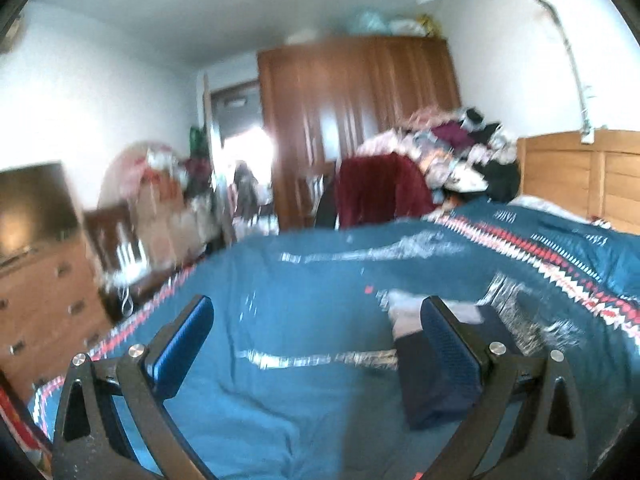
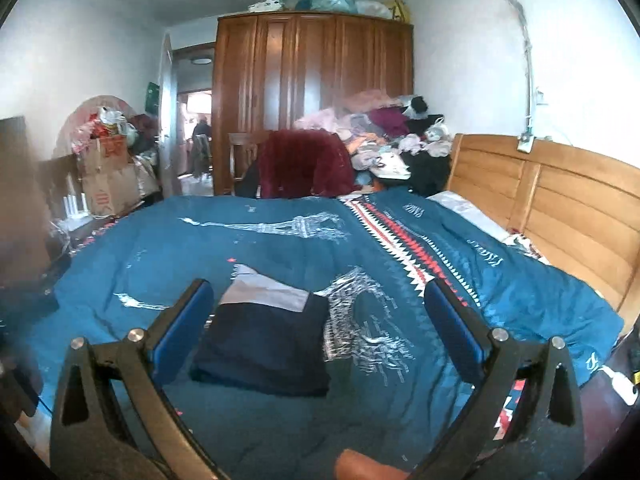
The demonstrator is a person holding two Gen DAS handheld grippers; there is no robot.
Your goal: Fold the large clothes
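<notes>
Nearest the cameras, both grippers hovered over the bed with nothing in them. The right gripper (image 2: 320, 320) had its blue pads (image 2: 182, 330) spread wide and released, and the left gripper (image 1: 316, 340) was likewise splayed and empty; its view was smeared with motion blur.

Just beyond the fingers lay the folded garment (image 2: 264, 344), a dark navy bundle with a pale grey panel at its far end, resting flat on the teal bedspread (image 2: 200, 248). It sat as a compact rectangle, so the folding looked finished or nearly so, which would explain why neither gripper gripped it. In the left view it lay behind the right-hand pad, off to that side.

Farther on, the bedspread's red and white zigzag band (image 2: 404, 236) ran toward the wooden headboard (image 2: 560, 208). Past the bed's far edge a heap of clothes (image 2: 380, 136) was piled beside a dark red throw (image 2: 304, 168), perhaps more to fold. The brown wardrobe (image 2: 312, 92) stood at the back wall.
</notes>
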